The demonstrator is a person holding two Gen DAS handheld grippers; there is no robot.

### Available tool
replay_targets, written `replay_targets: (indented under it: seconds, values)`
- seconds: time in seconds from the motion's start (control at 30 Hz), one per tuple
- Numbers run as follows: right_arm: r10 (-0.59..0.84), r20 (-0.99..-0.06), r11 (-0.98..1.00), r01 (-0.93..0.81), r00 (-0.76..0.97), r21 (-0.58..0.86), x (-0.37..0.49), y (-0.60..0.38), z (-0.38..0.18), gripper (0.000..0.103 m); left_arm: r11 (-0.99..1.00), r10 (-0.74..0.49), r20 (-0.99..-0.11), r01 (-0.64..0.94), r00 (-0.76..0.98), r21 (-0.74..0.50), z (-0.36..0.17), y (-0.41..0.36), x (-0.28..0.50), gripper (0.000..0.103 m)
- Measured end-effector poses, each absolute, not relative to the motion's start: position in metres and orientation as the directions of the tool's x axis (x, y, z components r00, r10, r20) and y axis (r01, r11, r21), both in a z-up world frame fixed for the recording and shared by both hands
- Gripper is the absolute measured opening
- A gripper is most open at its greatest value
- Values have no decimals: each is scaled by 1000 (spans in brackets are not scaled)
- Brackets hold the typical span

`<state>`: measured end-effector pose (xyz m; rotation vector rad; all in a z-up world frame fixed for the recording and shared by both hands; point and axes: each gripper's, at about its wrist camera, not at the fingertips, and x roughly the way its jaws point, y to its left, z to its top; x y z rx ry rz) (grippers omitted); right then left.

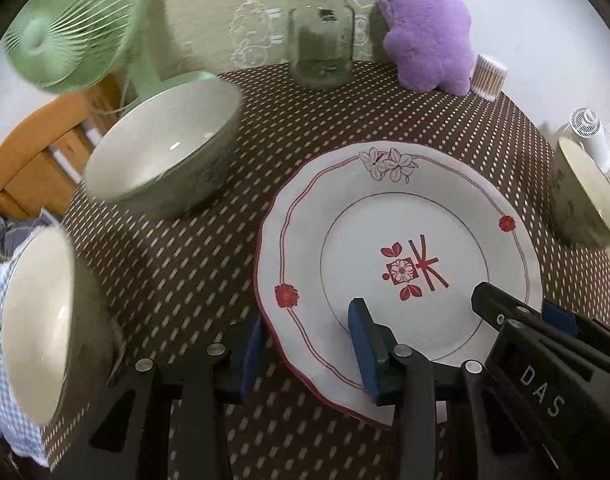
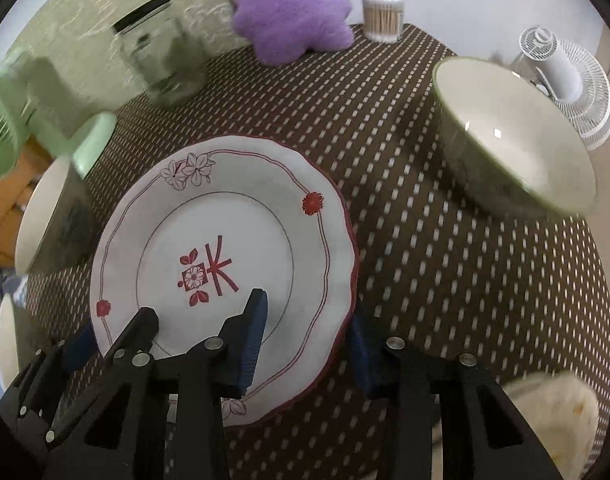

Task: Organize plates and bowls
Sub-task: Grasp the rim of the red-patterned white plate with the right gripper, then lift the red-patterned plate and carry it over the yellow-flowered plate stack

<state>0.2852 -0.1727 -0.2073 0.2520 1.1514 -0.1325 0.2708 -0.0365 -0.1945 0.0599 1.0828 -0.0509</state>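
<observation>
My left gripper (image 1: 309, 344) straddles the near left rim of the white plate with red flowers (image 1: 401, 240): one blue pad (image 1: 363, 350) lies over the plate's top, the other sits outside and below the edge. My right gripper (image 2: 309, 344) does the same on the near right rim of that plate (image 2: 225, 240), one pad (image 2: 255, 340) over the top and one outside the edge. Both sets of fingers bracket the rim, but I cannot tell whether they are pressing on it or just loose around it. The plate is in the middle of the brown dotted table mat (image 1: 305, 120). A green-rimmed bowl (image 1: 165, 144) stands far left, another bowl (image 1: 37, 320) near left, and a third bowl (image 2: 513, 140) far right. At the far edge stand a glass jar (image 1: 320, 36), a purple plush (image 1: 425, 24) and a tub of cotton swabs (image 2: 383, 16).
</observation>
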Motion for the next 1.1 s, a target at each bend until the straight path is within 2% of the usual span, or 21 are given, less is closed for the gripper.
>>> replay_targets:
  seconds: [0.27,0.43,0.7,0.77,0.9,1.1]
  values:
    - [24,-925,977,188,379,102,239,-140,-204,42,999,-14,-902,37,432,2,-194,-6,221,41]
    - [68,-932,978,161,356,133,218,-121,-205,41,1000,2,-908,12,418,8,-193,13,199,39]
    - [66,-943,989,100,328,104,201,-100,-208,42,1000,12,-907,-22,421,3,-191,22,188,41]
    - [53,-942,991,101,332,91,194,-100,-209,44,1000,13,-909,-27,416,2,-192,22,189,42]
    - [46,-930,992,90,364,84,208,-107,-206,61,999,12,-914,-36,405,-3,-196,24,200,42]
    - [53,-928,993,76,368,87,235,-114,-210,63,999,27,-909,-54,415,5,-196,22,212,46]
